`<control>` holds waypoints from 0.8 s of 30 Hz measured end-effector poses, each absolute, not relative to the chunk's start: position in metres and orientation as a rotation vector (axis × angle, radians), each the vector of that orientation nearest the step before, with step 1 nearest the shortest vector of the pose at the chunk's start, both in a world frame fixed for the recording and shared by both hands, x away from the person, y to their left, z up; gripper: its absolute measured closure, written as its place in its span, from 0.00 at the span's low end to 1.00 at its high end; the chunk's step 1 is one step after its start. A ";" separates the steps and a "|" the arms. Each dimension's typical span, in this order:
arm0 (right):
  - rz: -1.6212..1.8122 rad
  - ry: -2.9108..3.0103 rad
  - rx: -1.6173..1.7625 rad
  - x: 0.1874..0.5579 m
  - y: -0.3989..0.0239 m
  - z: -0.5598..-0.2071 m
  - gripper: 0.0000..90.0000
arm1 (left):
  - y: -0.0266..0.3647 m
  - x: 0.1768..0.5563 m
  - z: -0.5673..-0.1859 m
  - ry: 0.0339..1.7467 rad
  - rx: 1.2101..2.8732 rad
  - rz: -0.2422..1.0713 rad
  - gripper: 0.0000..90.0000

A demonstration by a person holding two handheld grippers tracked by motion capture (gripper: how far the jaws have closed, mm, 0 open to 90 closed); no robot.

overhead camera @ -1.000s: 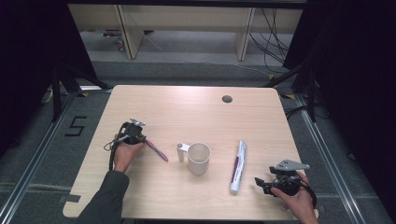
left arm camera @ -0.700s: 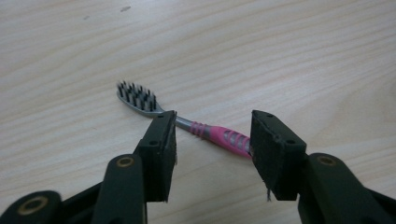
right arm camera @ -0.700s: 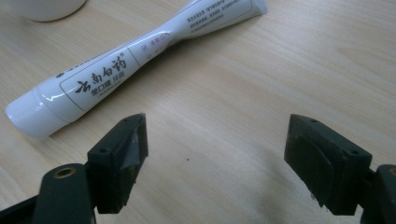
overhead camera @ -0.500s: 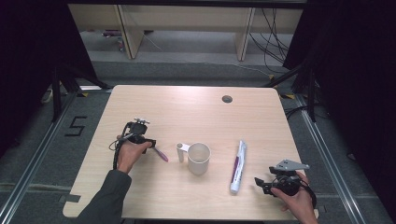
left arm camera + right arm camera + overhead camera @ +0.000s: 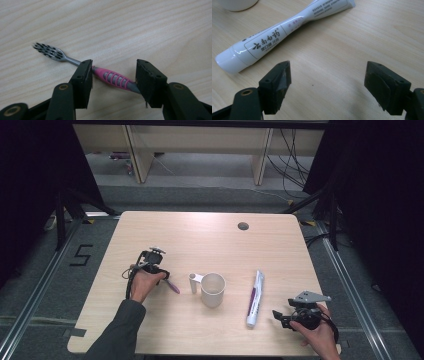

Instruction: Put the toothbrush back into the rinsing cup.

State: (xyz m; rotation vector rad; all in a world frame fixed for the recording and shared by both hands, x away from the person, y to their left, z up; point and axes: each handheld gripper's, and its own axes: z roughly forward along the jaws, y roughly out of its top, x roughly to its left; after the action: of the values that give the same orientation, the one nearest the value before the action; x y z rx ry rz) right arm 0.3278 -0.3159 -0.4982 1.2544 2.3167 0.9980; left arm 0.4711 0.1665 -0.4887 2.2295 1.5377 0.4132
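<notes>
Left gripper [image 5: 112, 75] down over toothbrush [image 5: 100, 75], jaws roughly half open and just been closing, straddling pink handle along its length rather than across; pads not pressing, nothing gripped yet; prob. lining up for a pick, though angle looks awkward. Toothbrush flat on table [image 5: 200, 227], bristles up, near left of mug [image 5: 212, 289], apart from it. Mug upright mid-table, handle toward toothbrush; looks empty inside, so likely the destination for brush & paste. Toothpaste [image 5: 255, 298] lying flat just right of mug, cap end toward near edge. Right gripper [image 5: 283, 316] resting near toothpaste cap, jaws wide open, nothing between them; seemingly parked.
</notes>
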 end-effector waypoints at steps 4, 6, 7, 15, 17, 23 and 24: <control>1.000 2.318 1.252 0.328 -0.316 -0.498 0.25 | 0.172 0.471 -0.488 1.551 2.256 0.402 0.59; 1.008 2.317 1.252 0.328 -0.316 -0.499 0.25 | 0.175 0.471 -0.489 1.545 2.267 0.392 0.60; 1.003 2.318 1.253 0.328 -0.316 -0.498 0.25 | 0.176 0.470 -0.489 1.539 2.280 0.392 0.62; 1.016 2.312 1.260 0.328 -0.315 -0.499 0.25 | 0.181 0.468 -0.487 1.512 2.337 0.336 0.78; 1.014 2.320 1.256 0.328 -0.316 -0.499 0.25 | 0.181 0.470 -0.486 1.503 2.365 0.324 0.81; 1.026 2.321 1.262 0.329 -0.315 -0.500 0.26 | 0.179 0.471 -0.484 1.543 2.410 0.235 0.84; 1.027 2.322 1.262 0.329 -0.315 -0.500 0.26 | 0.179 0.471 -0.484 1.543 2.410 0.235 0.85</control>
State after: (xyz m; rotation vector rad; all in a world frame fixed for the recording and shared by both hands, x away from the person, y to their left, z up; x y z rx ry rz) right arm 0.3285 -0.3151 -0.4997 1.2616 2.3215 1.0267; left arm 0.4711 0.1787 -0.4841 2.4101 1.5430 0.2354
